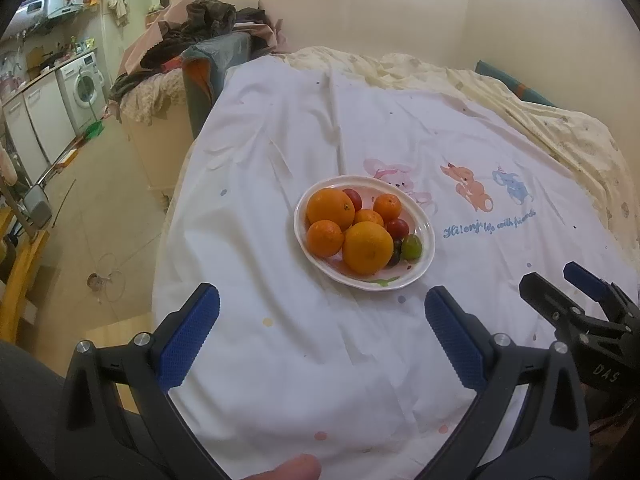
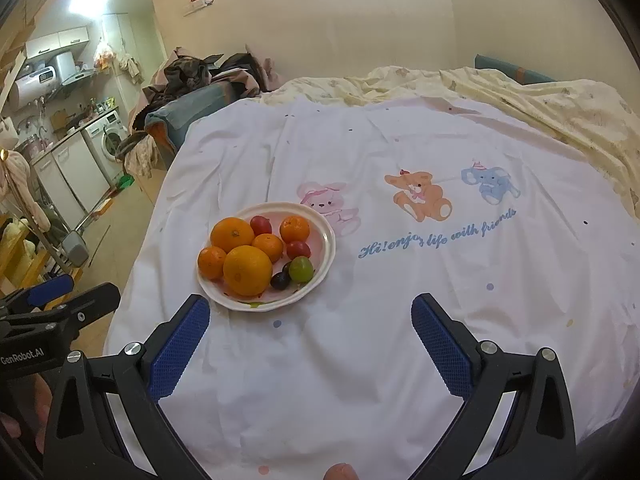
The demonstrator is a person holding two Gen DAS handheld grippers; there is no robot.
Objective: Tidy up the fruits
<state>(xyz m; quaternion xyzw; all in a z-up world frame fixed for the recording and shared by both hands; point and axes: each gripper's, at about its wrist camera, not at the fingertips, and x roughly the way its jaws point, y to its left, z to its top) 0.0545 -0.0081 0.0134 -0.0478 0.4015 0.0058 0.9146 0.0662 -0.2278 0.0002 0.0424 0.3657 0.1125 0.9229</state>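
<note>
A white oval plate (image 1: 424, 236) (image 2: 325, 240) rests on a white sheet with cartoon animals. It holds two big oranges (image 1: 367, 247) (image 2: 247, 270), several small tangerines (image 1: 325, 237) (image 2: 295, 229), red fruits (image 1: 398, 227) (image 2: 298, 249), a green one (image 1: 412, 247) (image 2: 301, 269) and a dark grape (image 2: 280, 280). My left gripper (image 1: 320, 312) stands open just short of the plate, nothing between its blue pads. My right gripper (image 2: 310, 316) is open too, the plate ahead on its left. Each gripper shows at the edge of the other's view.
The sheet (image 1: 280, 152) (image 2: 440, 300) covers a bed, with a cream blanket (image 2: 540, 96) along the far and right sides. A heap of clothes (image 1: 208, 24) lies beyond the far left corner. Left of the bed is floor, with a washing machine (image 1: 84, 88) and cabinets.
</note>
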